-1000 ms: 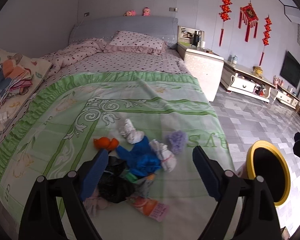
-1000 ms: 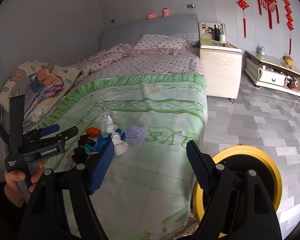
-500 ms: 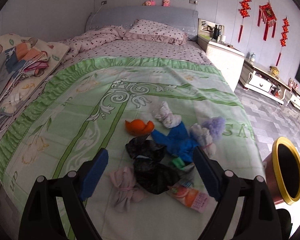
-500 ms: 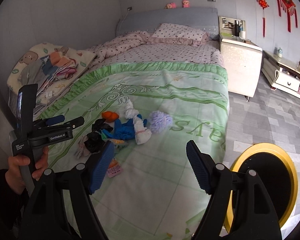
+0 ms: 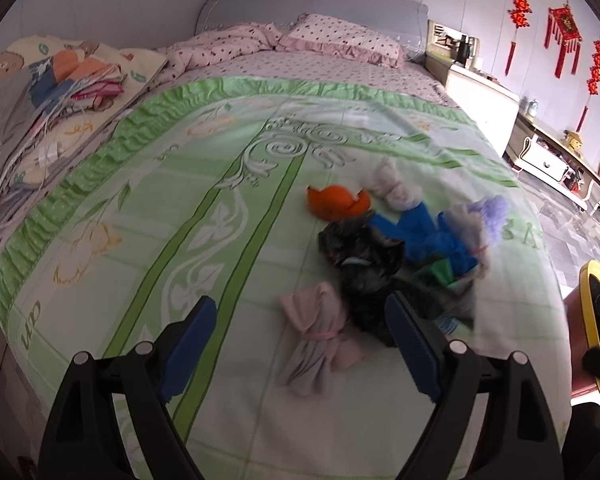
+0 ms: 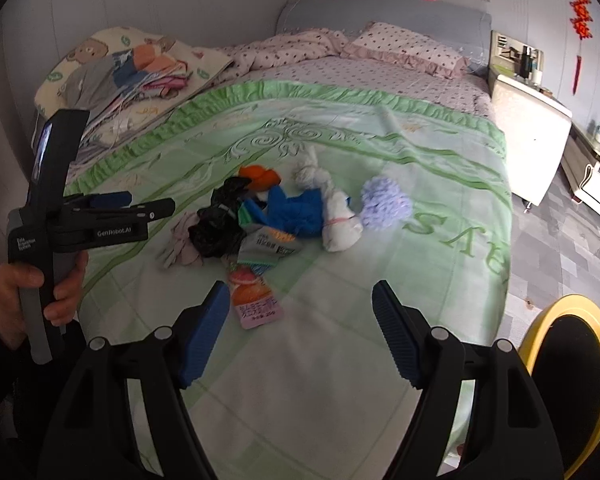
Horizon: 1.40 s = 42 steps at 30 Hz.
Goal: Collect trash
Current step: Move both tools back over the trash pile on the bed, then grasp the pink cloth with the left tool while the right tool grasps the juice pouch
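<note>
The step in hand looks like the approach to a first pick: both tongs stand open and empty above the bed [image 6: 440, 184], the left tongs [image 5: 300, 344] just short of the pink cloth bundle [image 5: 320, 328], the right tongs [image 6: 300, 328] nearest the orange snack wrapper [image 6: 256, 300]. To do it well, I would take one loose piece at the edge of the heap, straddle it squarely and close low against the bedspread without pinching the cover, then carry it to the yellow-rimmed bin [image 6: 572, 364] on the floor beside the bed's right edge. The trash heap [image 6: 268, 208] lies near the bed's foot, toward that right edge: a crumpled black bag, blue cloth, an orange scrap, white knotted rags, a lilac fluffy ball and foil wrappers, soft, light and overlapping, so neighbours may well drag along.
</note>
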{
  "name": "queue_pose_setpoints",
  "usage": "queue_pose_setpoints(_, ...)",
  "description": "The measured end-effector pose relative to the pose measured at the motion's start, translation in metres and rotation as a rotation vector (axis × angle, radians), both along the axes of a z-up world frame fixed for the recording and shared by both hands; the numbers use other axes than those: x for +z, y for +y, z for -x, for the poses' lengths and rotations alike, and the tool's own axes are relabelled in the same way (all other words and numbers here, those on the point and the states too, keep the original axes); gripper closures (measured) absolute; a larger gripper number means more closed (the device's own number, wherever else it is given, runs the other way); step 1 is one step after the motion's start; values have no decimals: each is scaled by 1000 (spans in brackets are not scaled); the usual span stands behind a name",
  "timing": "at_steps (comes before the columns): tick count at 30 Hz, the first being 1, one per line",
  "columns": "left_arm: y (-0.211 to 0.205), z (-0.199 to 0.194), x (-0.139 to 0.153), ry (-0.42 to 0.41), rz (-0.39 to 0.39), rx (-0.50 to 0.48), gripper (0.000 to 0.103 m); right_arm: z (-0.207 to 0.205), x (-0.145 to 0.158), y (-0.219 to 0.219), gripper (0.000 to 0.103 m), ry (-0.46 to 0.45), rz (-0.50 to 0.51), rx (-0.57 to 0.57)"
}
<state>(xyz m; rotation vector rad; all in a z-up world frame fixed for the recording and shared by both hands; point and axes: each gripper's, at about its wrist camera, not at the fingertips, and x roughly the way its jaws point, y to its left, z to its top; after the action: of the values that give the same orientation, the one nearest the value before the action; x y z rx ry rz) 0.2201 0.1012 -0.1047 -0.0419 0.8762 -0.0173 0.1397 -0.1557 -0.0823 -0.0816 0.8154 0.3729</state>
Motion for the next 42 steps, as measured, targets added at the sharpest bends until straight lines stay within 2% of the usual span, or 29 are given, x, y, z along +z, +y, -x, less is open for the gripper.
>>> queue_pose_setpoints(8, 10, -3, -27, 48, 12, 24, 20, -8, -39, 34, 34, 59, 29, 82)
queue_pose_setpoints(10, 12, -4, -33, 57, 17, 28, 20, -12, -45, 41, 38, 68, 39, 97)
queue_pose_setpoints(18, 15, -14, -51, 84, 38, 31, 20, -31, -65, 61, 40, 89, 46, 140)
queue_pose_setpoints(27, 14, -22, -60, 79, 56, -11, 20, -56, -87, 77, 50, 122, 70, 172)
queue_pose_setpoints(30, 15, -28, -63, 87, 94, -26, 21, -63, -92, 79, 55, 138, 57, 173)
queue_pose_setpoints(33, 14, -32, -64, 91, 132, -47, 30, -67, -94, 82, 60, 138, 51, 177)
queue_pose_setpoints(36, 8, -35, -64, 81, 140, -78, 45, -69, -95, 84, 62, 139, 47, 189)
queue_pose_setpoints(38, 2, -36, -64, 79, 143, -114, 68, -69, -95, 86, 62, 136, 49, 192)
queue_pose_setpoints(42, -5, -36, -66, 72, 127, -145, 71, -70, -96, 85, 63, 139, 44, 196)
